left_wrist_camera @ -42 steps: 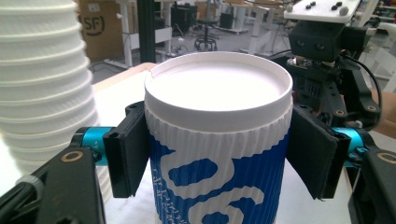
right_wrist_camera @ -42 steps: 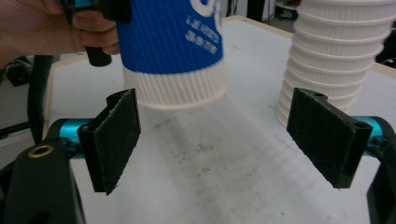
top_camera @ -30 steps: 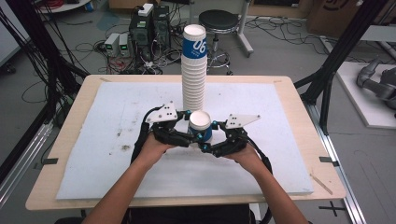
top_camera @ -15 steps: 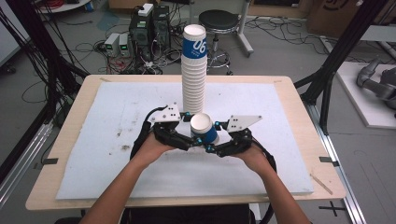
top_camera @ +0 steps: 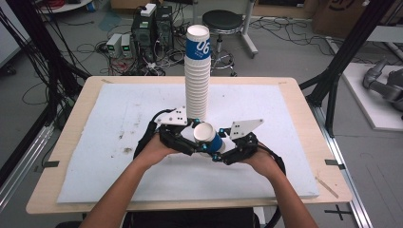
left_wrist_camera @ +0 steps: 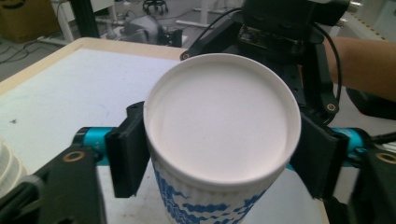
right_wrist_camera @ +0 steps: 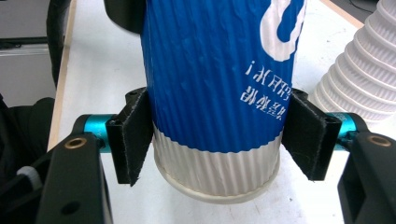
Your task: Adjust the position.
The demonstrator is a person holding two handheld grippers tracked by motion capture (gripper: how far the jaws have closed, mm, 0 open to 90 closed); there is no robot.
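Note:
A blue-and-white ribbed paper cup is held tilted above the white board, its white closed end up and to the left. My left gripper grips it from the left; in the left gripper view the pads press the cup just under that white end. My right gripper holds it from the right. In the right gripper view its pads clamp the cup where blue meets the white band. Just behind stands a tall stack of upturned cups.
The white foam board covers most of the wooden table. The stack's ribbed side stands close beside the held cup. Computers, cables and a stool sit on the floor beyond the far edge.
The held cup has tipped over between the grippers, so its blue side now shows toward the right. Both hands have shifted slightly toward the near edge.

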